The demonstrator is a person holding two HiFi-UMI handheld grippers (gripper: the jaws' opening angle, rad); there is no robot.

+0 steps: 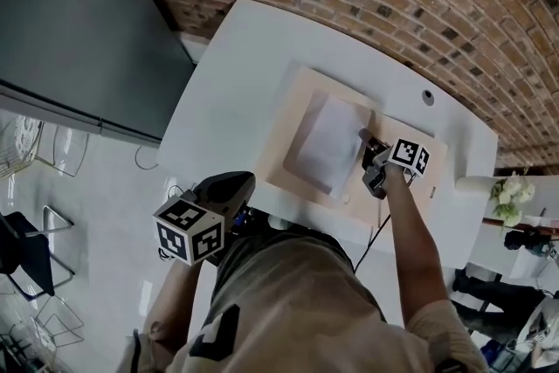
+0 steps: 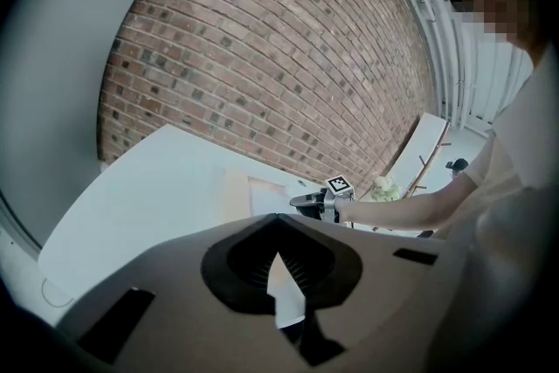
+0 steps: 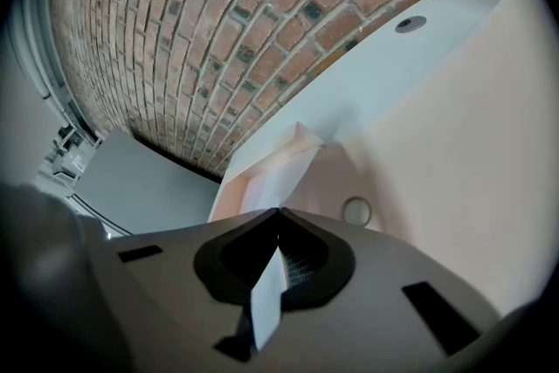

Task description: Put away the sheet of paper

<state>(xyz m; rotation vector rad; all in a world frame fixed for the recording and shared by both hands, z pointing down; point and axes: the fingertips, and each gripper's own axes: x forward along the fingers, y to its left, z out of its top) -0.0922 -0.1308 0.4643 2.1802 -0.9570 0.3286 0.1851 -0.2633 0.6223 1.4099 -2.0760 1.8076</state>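
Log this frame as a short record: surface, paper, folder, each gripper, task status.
surface: white table
paper: sheet of paper, lying on the folder, in plain view
folder: beige folder, flat on the table
right: right gripper at the sheet's right edge, jaws closed on it
left: left gripper off the table by the person's body, jaws together, holding nothing
status: sheet not yet put away

1. The sheet of paper [image 1: 330, 144] is white, blank and rectangular.
2. It lies on the left half of the open beige folder [image 1: 293, 100], slightly askew.
3. Its right edge runs into the closed jaws of the right gripper [image 1: 363, 135].
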